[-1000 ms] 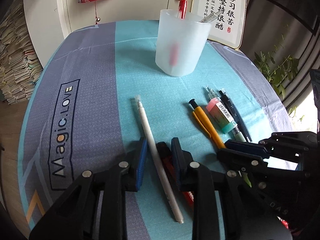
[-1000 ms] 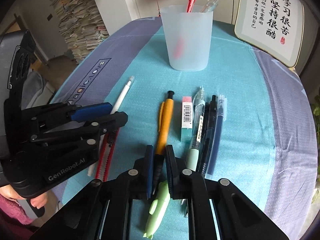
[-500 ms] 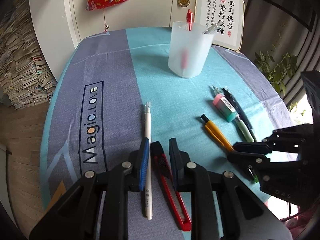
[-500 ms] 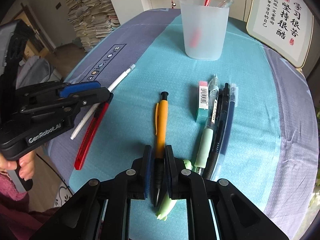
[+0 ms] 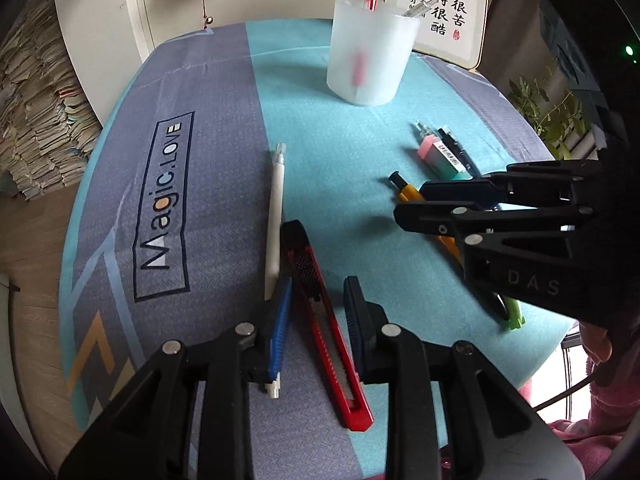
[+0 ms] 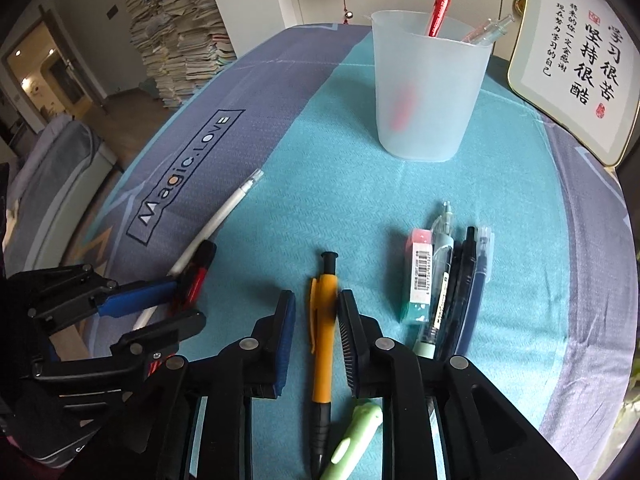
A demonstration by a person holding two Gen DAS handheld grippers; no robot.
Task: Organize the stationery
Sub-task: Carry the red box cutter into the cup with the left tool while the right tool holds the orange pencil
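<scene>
A frosted pen cup [image 5: 370, 50] [image 6: 430, 88] with a red pen inside stands at the back of the table. My left gripper [image 5: 316, 300] is open, its jaws either side of a red utility knife [image 5: 320, 300], with a white pen [image 5: 276, 216] beside the left jaw. My right gripper [image 6: 316, 312] is open around an orange pen [image 6: 322, 336] lying on the cloth. A pink-green eraser [image 6: 418, 276] and several pens [image 6: 460, 280] lie to the right. A green pen [image 6: 352, 440] lies near the front edge.
A framed calligraphy plaque [image 6: 576, 60] leans at the back right. The table carries a blue and teal cloth [image 5: 208, 120]. Stacks of paper [image 6: 176, 32] stand beyond the table's left side. A plant [image 5: 552, 112] is off the right edge.
Both grippers have opened wider. The left gripper has shifted from the white pen over to the red knife. The right gripper stays at the orange pen.
</scene>
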